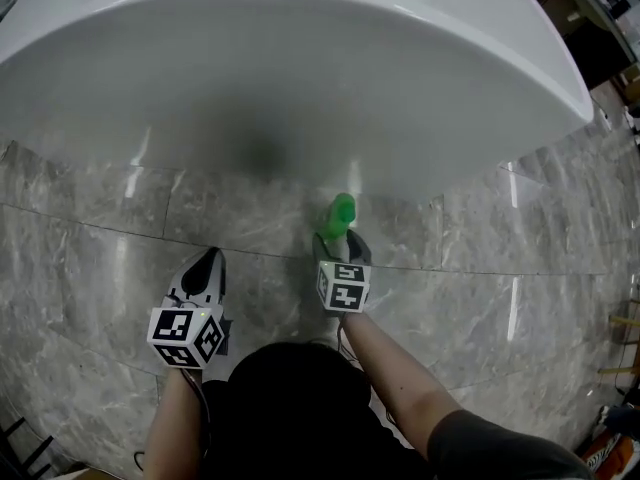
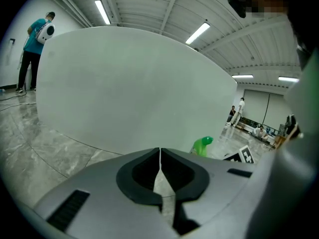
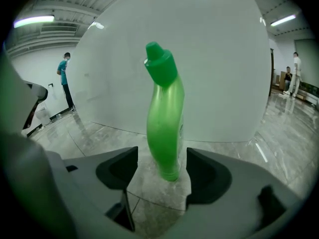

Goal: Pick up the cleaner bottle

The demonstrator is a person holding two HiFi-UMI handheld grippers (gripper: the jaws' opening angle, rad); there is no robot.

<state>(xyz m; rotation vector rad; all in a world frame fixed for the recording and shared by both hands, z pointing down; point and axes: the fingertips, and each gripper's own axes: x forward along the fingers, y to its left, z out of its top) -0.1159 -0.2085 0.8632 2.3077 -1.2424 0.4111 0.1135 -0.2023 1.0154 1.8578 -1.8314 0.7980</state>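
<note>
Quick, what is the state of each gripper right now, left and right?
Left gripper: tongs closed, holding nothing.
Right gripper: tongs open, the green cleaner bottle stands between them, not yet clamped.

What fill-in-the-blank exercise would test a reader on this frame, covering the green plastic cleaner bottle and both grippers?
1. The green plastic cleaner bottle stands upright on the grey marble ____.
2. The right gripper has its jaws ____, with the bottle between them.
3. The left gripper has its jaws ____, with nothing between them.
Missing words: floor; open; shut.
</note>
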